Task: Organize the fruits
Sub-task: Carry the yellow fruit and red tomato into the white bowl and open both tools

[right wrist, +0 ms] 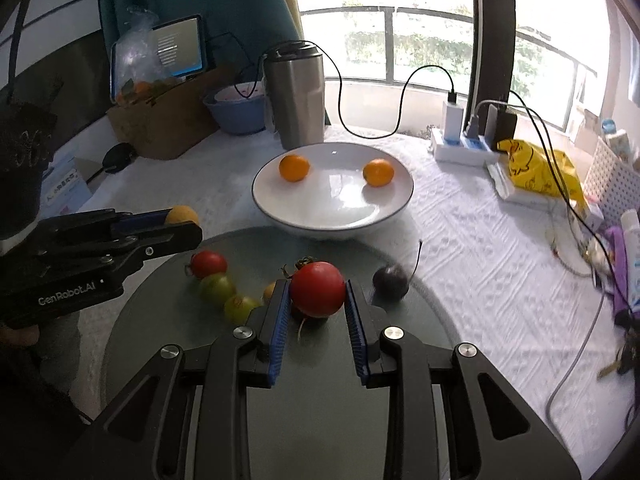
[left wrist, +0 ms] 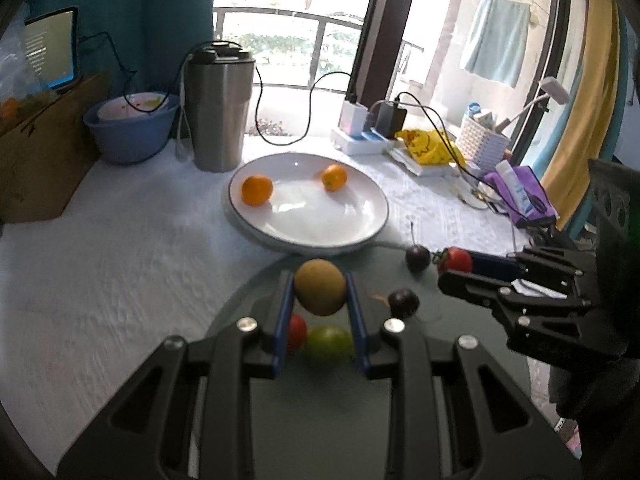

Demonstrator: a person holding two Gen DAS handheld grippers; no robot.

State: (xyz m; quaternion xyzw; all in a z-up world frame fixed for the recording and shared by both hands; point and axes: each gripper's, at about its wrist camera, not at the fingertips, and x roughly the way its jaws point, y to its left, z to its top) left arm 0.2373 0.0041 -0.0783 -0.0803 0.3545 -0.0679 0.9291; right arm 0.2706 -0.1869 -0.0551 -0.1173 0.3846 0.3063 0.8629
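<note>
Now both tongs grip fruit, left tongs (left wrist: pixel 320 300) a yellowish fruit (left wrist: pixel 320 286), right tongs (right wrist: pixel 317 300) a red tomato (right wrist: pixel 317 289), with the white plate (right wrist: pixel 280 216) straight ahead toward upper centre.

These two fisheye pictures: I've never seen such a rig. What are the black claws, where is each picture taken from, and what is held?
No robot: a person holds a two-finger tool in each hand, with a camera looking along its jaws. In the left wrist view, the left gripper clamps a yellow-brown fruit. In the right wrist view, the right gripper clamps a red tomato. Below lies a dark round tray with more small tomatoes and a dark cherry. Behind it, a white plate holds two oranges.
</note>
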